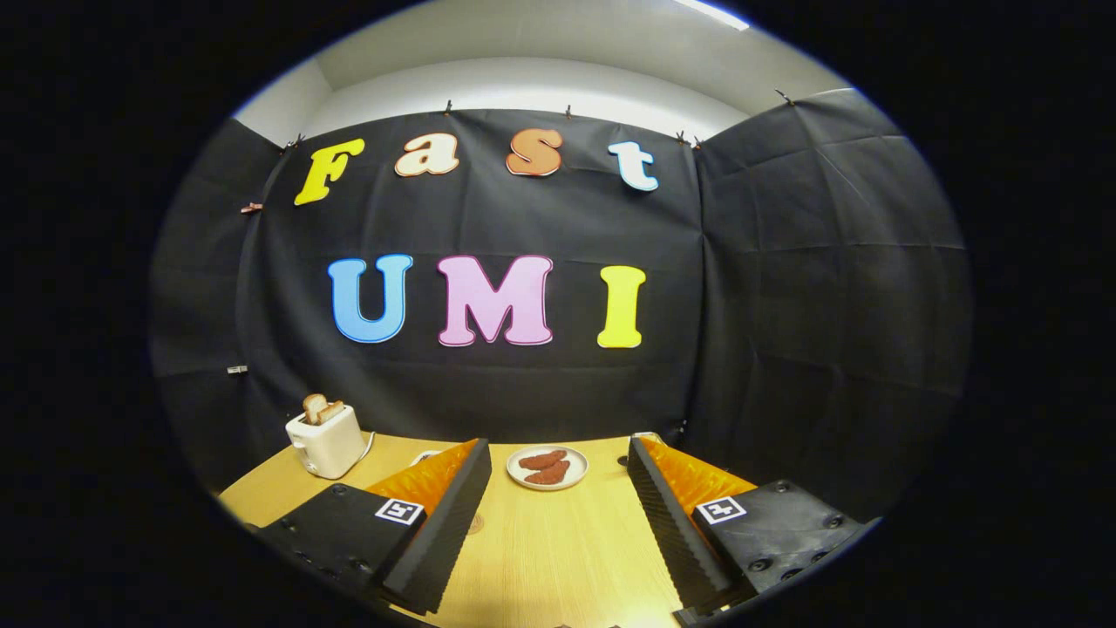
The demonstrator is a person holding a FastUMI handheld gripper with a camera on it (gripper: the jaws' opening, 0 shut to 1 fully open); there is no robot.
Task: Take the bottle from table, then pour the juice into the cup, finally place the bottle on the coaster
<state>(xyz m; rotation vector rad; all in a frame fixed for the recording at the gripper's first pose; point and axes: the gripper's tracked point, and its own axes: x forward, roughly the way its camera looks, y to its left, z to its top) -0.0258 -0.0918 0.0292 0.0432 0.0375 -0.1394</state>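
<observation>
A: How does the hand-held gripper (558, 523) stand?

B: Spread wide, nothing between the fingers. The left finger (440, 532) and the right finger (671, 532) have black ribbed pads facing each other, with orange behind them, and each black body carries a small square marker on top. Bare wood of the worktop (549, 567) lies in the gap.

A: What lies ahead of it?

B: Just beyond the fingertips, roughly in line with the gap, a small pale plate (547, 467) sits on the worktop. It holds two reddish-brown pieces of food, lying side by side and touching.

A: Anything off to the side?

B: Beyond the left finger, near the back of the worktop, there is a cream toaster (326, 440). Two slices of toast (321, 408) stick up out of its slots. A thin cord seems to run from it along the worktop toward the wall. It stands well apart from the plate.

A: And the bottle, the cup, the coaster?

B: I cannot place any of them from here. A small pale thing peeks past the left finger's tip, and another past the right one, but each is too hidden to name.

A: Is the gripper touching anything?

B: Not that I can tell; the fingers appear to hang above the wood.
</observation>
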